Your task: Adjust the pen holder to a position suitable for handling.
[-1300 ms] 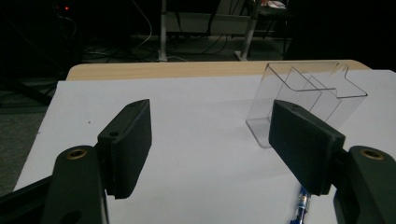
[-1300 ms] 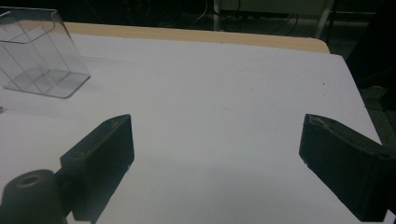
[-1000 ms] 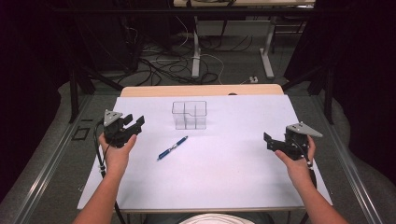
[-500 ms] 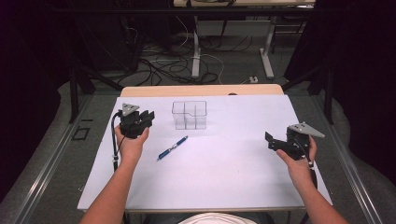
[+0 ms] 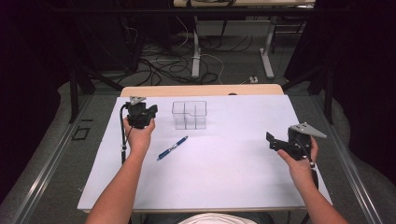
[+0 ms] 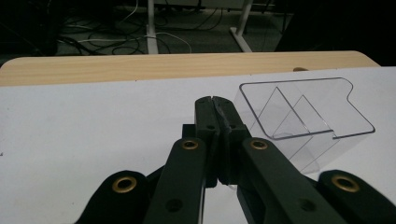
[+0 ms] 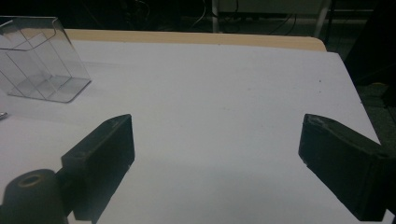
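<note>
In the high view, nearest the bottom edge, two forearms come up onto the white table [image 5: 219, 182]. At right of centre the right gripper [image 5: 275, 142] is held above the sheet, pointing toward frame left; in the right gripper view its jaws stand wide apart with nothing between them, bare table in the gap. A little farther up, left of centre, the pen [image 5: 172, 148] lies flat on the table at a slant, its far end pointing toward the upper right; it sits just right of the left hand [image 5: 137, 135] and apart from it. Farther still, in the upper left part of the sheet, the left gripper [image 5: 148, 112] is held upright in that hand, near the box [image 5: 189, 114] and to its left. In the left gripper view its jaws are pressed together with nothing in them, the box [image 6: 303, 119] just beyond and to the right of the tips. The clear box, divided into compartments, stands upright near the table's far edge. In the right gripper view the box [image 7: 42, 60] appears at the upper left.
</note>
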`<control>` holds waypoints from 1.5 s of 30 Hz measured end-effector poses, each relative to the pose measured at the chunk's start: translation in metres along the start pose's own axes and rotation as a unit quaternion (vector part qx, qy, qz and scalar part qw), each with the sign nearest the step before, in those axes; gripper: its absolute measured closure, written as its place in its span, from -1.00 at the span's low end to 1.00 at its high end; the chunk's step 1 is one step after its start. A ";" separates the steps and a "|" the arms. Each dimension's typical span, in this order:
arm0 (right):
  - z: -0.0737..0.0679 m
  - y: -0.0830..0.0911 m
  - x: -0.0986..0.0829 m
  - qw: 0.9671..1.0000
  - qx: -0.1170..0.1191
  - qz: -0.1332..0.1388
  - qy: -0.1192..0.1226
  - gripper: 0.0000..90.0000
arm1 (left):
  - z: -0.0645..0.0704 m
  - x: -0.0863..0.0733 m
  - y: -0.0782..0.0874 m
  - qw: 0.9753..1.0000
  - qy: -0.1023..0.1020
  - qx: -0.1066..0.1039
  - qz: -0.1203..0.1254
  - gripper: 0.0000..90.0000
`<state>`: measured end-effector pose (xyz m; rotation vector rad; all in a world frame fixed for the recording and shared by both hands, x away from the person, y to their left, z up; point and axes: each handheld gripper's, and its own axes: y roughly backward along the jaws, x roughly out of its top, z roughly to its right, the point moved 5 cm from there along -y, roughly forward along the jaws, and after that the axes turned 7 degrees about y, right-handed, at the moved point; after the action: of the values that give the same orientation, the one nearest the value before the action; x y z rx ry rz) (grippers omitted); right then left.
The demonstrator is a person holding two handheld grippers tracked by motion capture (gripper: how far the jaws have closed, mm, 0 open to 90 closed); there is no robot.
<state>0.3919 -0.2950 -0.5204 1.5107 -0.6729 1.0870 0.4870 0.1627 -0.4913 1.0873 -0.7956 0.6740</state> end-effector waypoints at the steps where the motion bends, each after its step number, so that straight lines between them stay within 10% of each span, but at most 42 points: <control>1: 0.000 -0.001 0.000 1.000 0.001 0.002 0.001 -0.78 | 0.000 0.000 0.000 1.000 0.000 0.000 0.000 1.00; 45: -0.005 -0.008 -0.004 1.000 0.021 -0.009 0.001 -0.78 | 0.009 -0.011 -0.073 0.997 0.023 -0.036 -0.058 1.00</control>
<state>0.3956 -0.2889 -0.5277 1.5486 -0.6384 1.0939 0.5380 0.1297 -0.5348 1.0406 -0.7064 0.5670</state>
